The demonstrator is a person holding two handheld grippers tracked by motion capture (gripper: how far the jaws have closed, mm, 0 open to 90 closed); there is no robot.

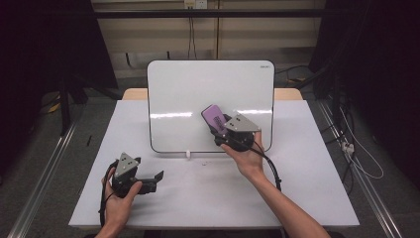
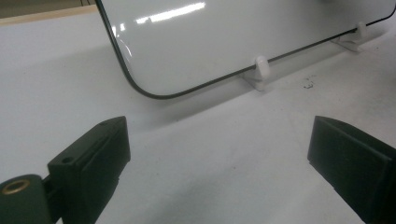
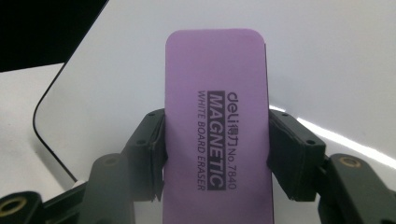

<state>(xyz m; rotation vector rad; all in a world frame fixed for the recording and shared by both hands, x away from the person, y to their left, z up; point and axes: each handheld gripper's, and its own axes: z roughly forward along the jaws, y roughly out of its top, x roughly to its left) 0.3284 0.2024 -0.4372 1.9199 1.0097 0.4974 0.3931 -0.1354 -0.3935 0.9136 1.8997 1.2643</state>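
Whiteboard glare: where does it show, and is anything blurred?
High view: a bright streak crosses the whiteboard, dark surroundings. Left gripper view: the same glare near the board's top edge, near jaws soft. Right gripper view: the purple eraser is sharp, print readable, glare streak at right.

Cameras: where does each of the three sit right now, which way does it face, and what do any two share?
High view: above the person's side, looking forward and down at the table; both forearms, left gripper, right gripper.
Left gripper view: rides that gripper, low, faces the whiteboard; its open jaws.
Right gripper view: rides that gripper, faces the board; its jaws clamp the purple eraser.
Shared: whiteboard in all three; eraser in high and right gripper views.
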